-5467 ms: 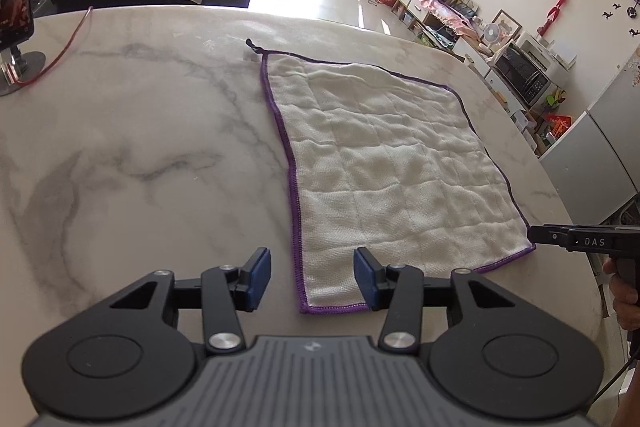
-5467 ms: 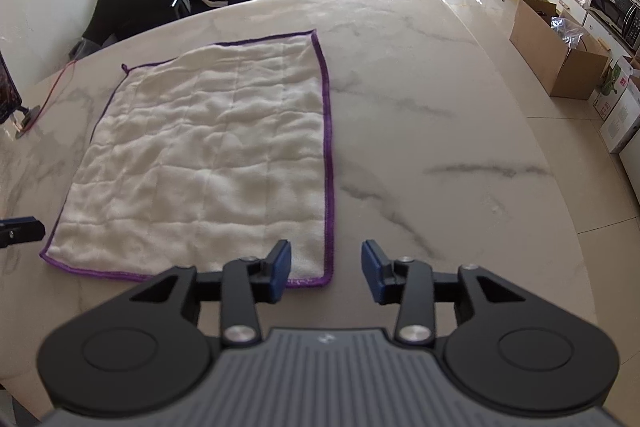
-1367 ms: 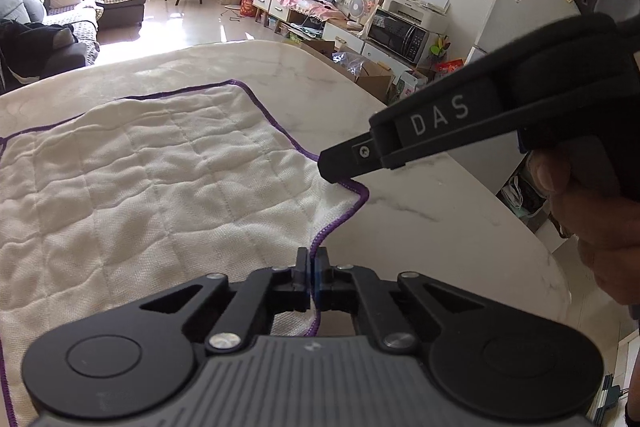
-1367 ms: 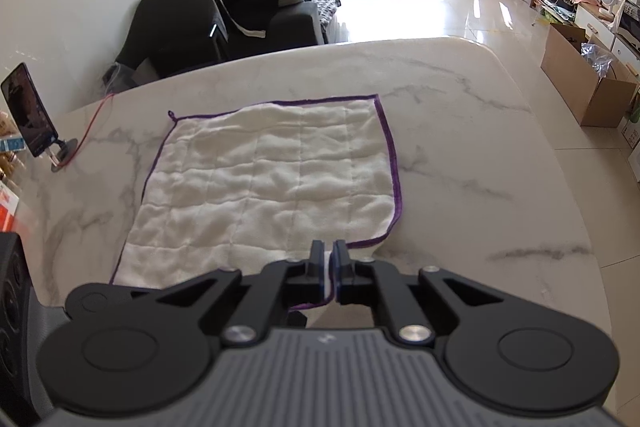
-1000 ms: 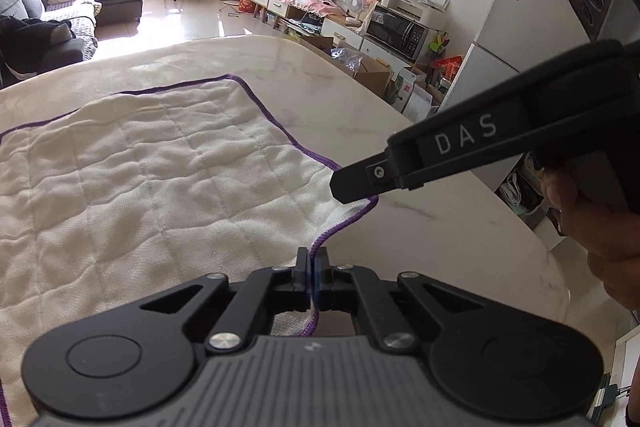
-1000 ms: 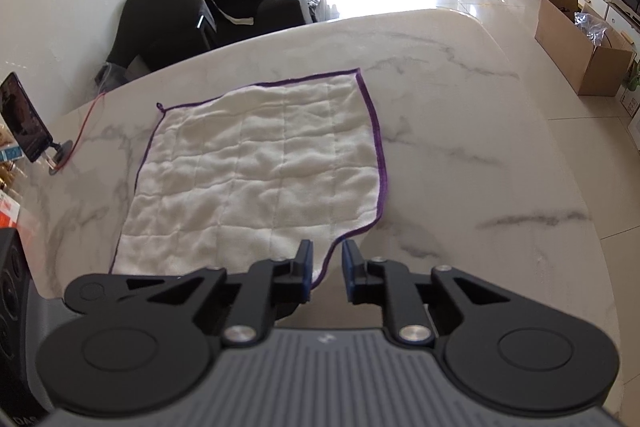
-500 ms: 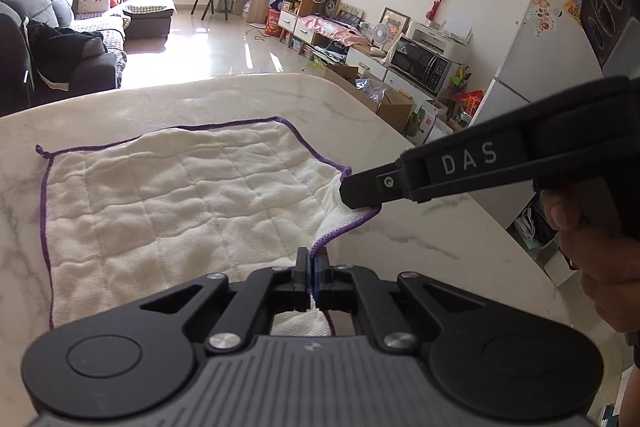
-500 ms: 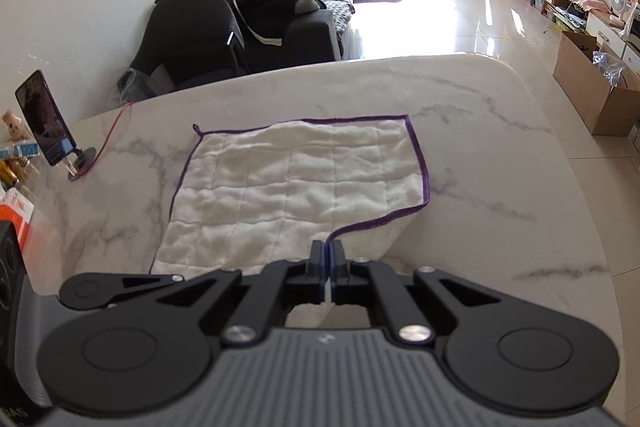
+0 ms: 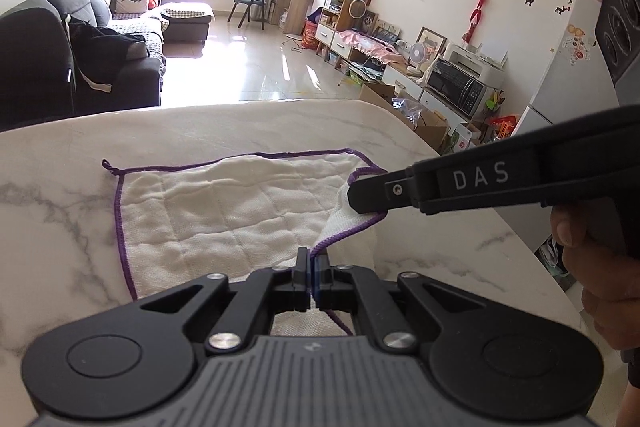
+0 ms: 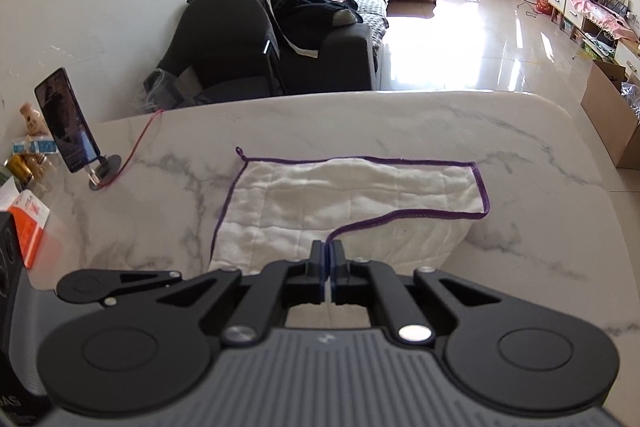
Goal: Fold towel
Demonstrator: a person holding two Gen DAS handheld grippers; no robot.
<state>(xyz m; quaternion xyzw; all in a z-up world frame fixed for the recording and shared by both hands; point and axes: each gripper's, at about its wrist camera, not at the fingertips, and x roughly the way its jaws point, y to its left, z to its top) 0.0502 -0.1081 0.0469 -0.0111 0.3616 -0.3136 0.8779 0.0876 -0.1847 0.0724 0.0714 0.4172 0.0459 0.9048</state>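
Left wrist view: your left gripper (image 9: 311,259) has its jaws pressed together on the purple-stitched near edge of the towel (image 9: 224,211), lifting that hem off the marble table (image 9: 56,211). To the right, your right gripper (image 9: 360,197) reaches in from the side, its tip clamped on the towel's near right corner, which bunches up white under it; your hand (image 9: 600,267) wraps the handle at the right edge.

In the right wrist view, the right gripper (image 10: 329,263) shows both jaws together with the purple hem running out from between them. The towel (image 10: 360,199) lies across the middle of the table (image 10: 520,147), its far edge flat and its far left corner loop resting on the marble. The near part rises toward the grippers, so the near right portion sags in a fold above the tabletop.

Far left on the table, a phone (image 10: 66,121) stands tilted on a small round stand, a red cable (image 10: 138,143) trailing from it.
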